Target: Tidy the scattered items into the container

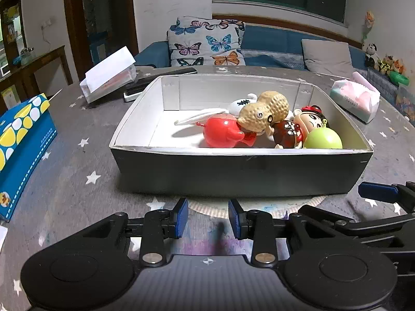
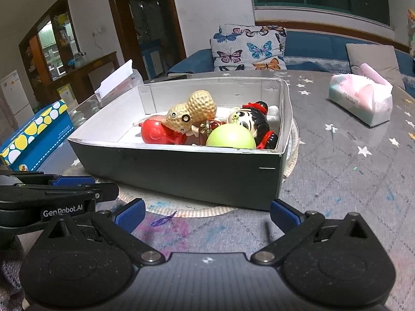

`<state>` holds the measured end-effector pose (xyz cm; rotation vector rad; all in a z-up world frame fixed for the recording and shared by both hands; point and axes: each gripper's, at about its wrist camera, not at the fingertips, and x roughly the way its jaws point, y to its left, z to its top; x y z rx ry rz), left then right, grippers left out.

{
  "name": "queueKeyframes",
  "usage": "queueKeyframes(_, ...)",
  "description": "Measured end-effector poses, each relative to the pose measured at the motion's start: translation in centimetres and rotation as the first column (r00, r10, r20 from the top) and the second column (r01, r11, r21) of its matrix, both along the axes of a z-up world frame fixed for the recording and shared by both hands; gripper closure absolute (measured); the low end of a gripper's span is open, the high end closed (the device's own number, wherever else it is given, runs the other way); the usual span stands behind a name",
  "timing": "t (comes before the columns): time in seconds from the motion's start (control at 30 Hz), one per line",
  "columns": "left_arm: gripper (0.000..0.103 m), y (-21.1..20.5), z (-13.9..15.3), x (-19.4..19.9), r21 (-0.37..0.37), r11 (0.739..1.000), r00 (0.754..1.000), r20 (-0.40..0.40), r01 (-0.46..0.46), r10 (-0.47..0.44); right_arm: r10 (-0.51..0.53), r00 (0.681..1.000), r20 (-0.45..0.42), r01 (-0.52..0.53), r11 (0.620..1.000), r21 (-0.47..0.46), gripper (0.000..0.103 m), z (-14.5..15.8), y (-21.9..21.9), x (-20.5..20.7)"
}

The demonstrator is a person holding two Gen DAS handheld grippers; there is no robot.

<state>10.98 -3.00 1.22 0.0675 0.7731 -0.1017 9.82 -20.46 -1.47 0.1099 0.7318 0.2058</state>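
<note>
while toys [image 1: 262, 121] fill the box [image 1: 241, 173], both grippers hover empty.

Both tools are built of matte black plastic. On the left gripper [image 1: 207, 219], blue ribbed pads [image 1: 182, 217] are carried on the fingers, silver rivets are set at the link pivots, and two round discs flank a small white crosshair mark. The same build is seen on the right gripper [image 2: 207, 213]. White "GenRobot.AI" lettering is printed on the left gripper's side.
</note>
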Motion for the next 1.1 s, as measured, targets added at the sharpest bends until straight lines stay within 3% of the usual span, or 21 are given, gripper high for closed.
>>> queueKeyframes(0.83, 0.067, 0.0, -0.9, 1.9, -0.018, 1.000, 0.999, -0.029, 0.012, -0.012, -0.036, 0.998, -0.053, 0.036, 0.999, 0.016, 0.000, -1.1, -0.3, 1.6)
queueKeyframes(1.1, 0.072, -0.1, -0.7, 1.9, -0.037, 0.999, 1.000, -0.016, 0.018, -0.019, -0.040, 0.998, -0.045, 0.041, 0.999, 0.018, 0.000, -1.2, -0.3, 1.5)
